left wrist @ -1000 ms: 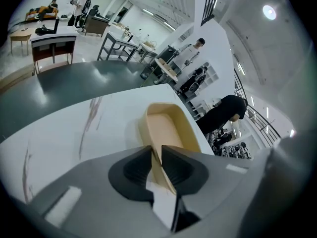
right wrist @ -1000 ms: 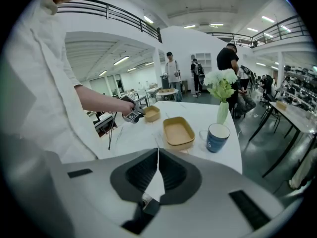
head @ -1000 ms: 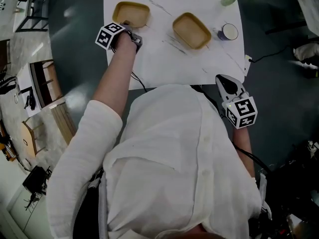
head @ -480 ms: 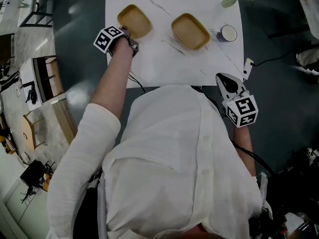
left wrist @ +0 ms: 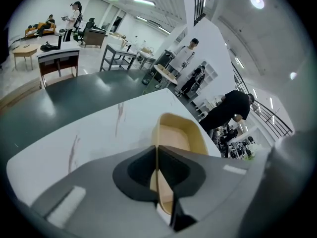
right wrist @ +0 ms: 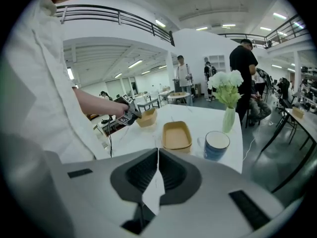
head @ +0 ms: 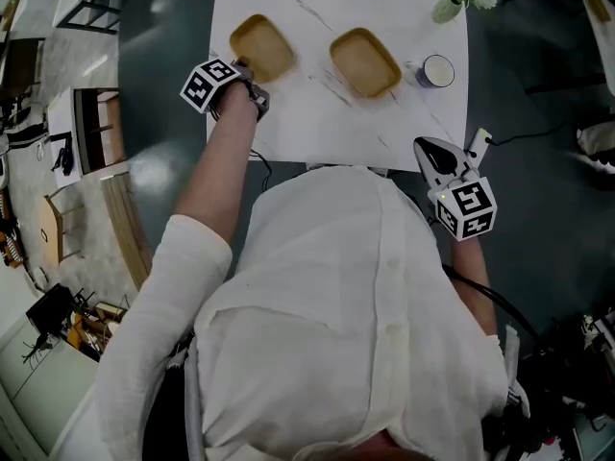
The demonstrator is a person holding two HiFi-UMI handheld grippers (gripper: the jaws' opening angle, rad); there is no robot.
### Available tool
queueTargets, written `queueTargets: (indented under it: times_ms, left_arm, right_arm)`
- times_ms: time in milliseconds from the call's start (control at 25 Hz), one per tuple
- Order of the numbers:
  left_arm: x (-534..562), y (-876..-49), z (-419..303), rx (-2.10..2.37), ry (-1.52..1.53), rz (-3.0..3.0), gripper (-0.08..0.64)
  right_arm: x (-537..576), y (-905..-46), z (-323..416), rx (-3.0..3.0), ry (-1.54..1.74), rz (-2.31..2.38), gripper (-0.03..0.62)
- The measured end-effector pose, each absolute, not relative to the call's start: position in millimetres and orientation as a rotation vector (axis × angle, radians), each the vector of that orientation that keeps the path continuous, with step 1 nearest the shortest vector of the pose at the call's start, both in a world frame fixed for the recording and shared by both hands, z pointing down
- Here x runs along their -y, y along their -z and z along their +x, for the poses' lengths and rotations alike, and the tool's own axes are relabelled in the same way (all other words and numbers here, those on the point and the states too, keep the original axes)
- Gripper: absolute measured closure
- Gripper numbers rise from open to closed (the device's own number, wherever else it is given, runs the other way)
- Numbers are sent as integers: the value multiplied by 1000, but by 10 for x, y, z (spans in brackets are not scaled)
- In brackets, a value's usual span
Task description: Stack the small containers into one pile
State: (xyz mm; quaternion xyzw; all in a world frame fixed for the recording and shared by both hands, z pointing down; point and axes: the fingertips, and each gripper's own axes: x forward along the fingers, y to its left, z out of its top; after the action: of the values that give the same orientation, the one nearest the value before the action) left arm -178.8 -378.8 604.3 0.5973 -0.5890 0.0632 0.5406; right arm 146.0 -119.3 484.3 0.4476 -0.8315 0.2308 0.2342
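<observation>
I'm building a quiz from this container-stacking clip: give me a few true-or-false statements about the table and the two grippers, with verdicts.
1. The left gripper grips the rim of the left-hand container. True: its jaws have just been closing, and the container's wall is pinched between them.
2. The two containers are already stacked. False: the other container sits apart, beside it on the table.
3. The right gripper holds the mug. False: its jaws are shut on nothing, at the table's near edge, and the mug stands apart from it.
4. A vase of white flowers stands on the table. True.
</observation>
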Motion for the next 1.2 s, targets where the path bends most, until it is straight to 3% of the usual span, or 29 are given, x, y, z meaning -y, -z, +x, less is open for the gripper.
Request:
queueTargets:
  times_ms: [1200]
  left_arm:
    - [2810,-5466,-53,1381,-36,1386,540]
  right_arm:
    - [1162,-4982,2363,2484,-577,922,589]
